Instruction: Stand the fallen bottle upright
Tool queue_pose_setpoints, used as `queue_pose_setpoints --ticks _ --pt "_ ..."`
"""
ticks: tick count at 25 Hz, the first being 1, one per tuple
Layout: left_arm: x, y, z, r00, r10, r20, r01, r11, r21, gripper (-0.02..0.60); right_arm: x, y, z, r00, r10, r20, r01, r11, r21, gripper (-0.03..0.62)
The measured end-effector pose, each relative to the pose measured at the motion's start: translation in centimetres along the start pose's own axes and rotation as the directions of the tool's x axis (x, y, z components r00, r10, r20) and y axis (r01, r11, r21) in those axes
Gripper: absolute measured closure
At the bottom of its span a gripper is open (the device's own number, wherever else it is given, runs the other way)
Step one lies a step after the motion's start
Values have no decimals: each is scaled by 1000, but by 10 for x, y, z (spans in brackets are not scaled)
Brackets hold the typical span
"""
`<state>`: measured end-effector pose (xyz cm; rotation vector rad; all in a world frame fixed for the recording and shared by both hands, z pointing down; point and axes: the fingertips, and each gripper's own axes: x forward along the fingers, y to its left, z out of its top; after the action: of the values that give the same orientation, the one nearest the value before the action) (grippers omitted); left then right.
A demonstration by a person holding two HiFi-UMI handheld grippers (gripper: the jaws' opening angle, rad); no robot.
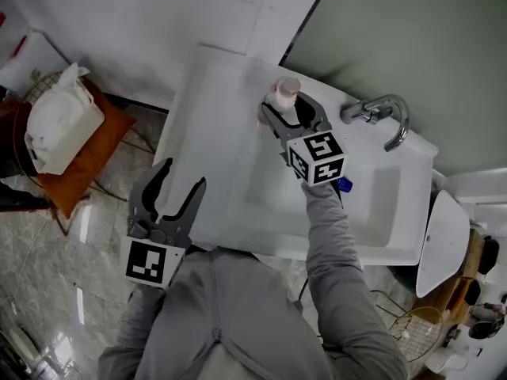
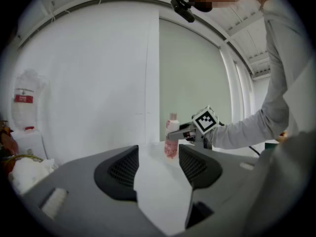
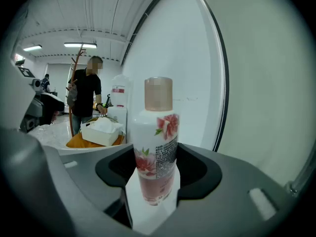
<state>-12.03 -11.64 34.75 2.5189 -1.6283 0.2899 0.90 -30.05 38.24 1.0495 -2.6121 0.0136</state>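
Observation:
The bottle (image 1: 283,95) is white with pink flowers and a beige cap. It stands upright on the back of the white sink counter (image 1: 210,109). My right gripper (image 1: 287,111) is open, one jaw on each side of the bottle's body. In the right gripper view the bottle (image 3: 157,147) fills the space between the jaws, its base on the counter. My left gripper (image 1: 179,182) is open and holds nothing, out past the counter's front-left edge. The left gripper view shows the bottle (image 2: 171,141) far ahead between the right gripper's fingers (image 2: 180,131).
A chrome tap (image 1: 380,115) stands at the back right of the basin (image 1: 372,204). A wall rises just behind the bottle. On the floor to the left, a wire basket holds a white bag (image 1: 59,125). A person (image 3: 85,100) stands far off in the room.

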Motion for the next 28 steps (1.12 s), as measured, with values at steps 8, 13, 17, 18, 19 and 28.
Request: queue_pose_setpoints --ticks 8,13,17,18,19,28 --pt "-27 34 -12 992 125 -15 -126 992 -25 305 70 -18 1 1000 -15 -22 15 1000 5 350" --pt "-42 50 -17 981 193 -32 -194 980 -42 305 92 -24 -6 999 -21 -34 22 999 25 352" --pt "-45 54 -21 977 211 -43 -213 976 -47 305 97 -25 -5 1000 -4 -6 4 998 60 352" --pt "-44 54 -22 977 210 -44 -212 976 -48 305 97 -24 -4 1000 4 0 -4 998 59 352" --pt "-43 53 -21 978 206 -43 -208 977 -48 305 97 -23 -4 1000 12 5 -12 998 54 352" --pt "-25 48 -14 986 164 -30 -165 986 -36 305 98 -26 -7 1000 12 23 -14 997 71 349"
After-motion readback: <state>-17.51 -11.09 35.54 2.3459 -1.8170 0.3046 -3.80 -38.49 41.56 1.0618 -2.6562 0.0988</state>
